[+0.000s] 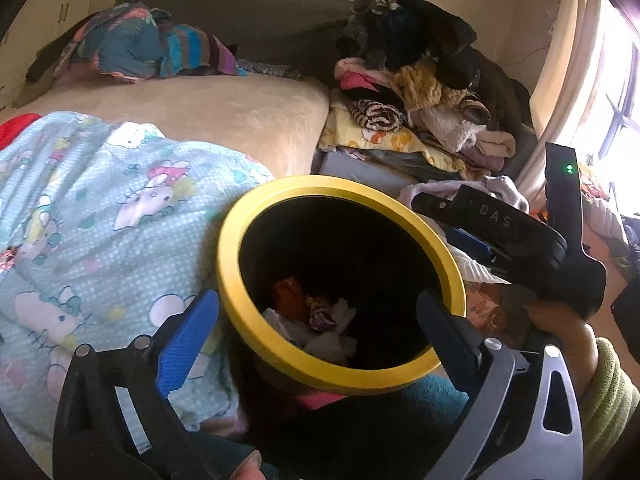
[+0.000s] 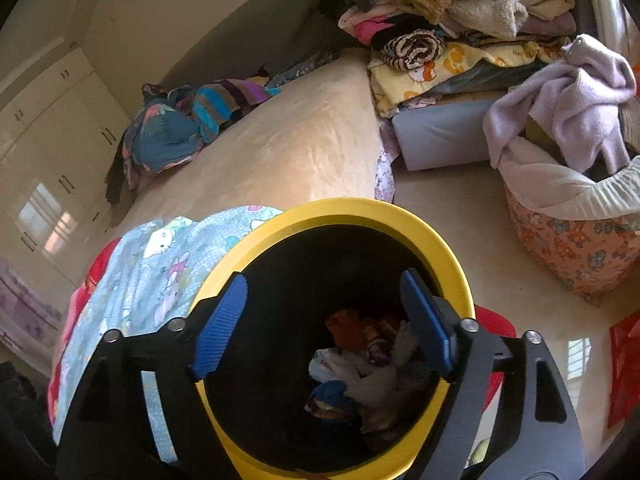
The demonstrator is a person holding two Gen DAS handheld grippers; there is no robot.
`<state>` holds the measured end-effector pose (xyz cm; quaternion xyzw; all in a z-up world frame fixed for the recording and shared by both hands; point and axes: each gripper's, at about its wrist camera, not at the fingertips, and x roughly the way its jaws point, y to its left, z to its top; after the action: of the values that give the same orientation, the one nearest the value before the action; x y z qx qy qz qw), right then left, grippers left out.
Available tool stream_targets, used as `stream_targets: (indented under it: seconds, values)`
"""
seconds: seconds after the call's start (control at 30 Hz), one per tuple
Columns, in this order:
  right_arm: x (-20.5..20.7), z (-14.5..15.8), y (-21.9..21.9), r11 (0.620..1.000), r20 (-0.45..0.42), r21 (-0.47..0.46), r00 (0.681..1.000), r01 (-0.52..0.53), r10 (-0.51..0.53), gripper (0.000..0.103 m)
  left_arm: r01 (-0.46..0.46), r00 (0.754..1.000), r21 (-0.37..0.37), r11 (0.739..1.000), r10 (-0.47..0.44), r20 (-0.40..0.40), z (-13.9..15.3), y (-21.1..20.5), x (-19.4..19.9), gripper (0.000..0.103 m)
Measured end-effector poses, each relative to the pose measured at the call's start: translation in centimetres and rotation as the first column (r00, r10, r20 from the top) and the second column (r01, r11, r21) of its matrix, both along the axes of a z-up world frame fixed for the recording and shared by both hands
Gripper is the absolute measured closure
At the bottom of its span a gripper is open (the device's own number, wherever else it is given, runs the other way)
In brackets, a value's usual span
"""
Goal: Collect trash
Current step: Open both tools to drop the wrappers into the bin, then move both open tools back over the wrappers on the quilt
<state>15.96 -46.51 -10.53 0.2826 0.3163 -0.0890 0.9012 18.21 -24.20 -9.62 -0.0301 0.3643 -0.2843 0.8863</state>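
A black trash bin with a yellow rim stands beside the bed. It also shows in the right wrist view. Inside lie crumpled wrappers and tissues, seen from above in the right wrist view. My left gripper is open, its blue pads straddling the rim's near side. My right gripper is open and empty, directly above the bin's mouth. The right gripper's body also shows in the left wrist view, held by a hand.
A bed with a beige sheet and a Hello Kitty blanket lies left of the bin. Piled clothes sit on a stool. A patterned laundry basket with clothes stands on the floor right. A red bag lies far right.
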Motion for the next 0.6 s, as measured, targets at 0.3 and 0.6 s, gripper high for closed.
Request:
stream_targets:
  seconds: [0.3,0.6]
  values:
    - [-0.2,0.6,1.7,0.998,0.003,-0.055,1.000,-0.018,0.019,0.027,-0.060,0.997,0.032,0.998,0.059,0.047,1.4,2.1,-1.2,0.007]
    - [-0.4,1.6,3.2,0.995,0.017,-0.089,0.998,-0.053,0.055,0.027,-0.124,0.988,0.033,0.992,0.120,0.097,2.8,4.6,-1.8,0.007]
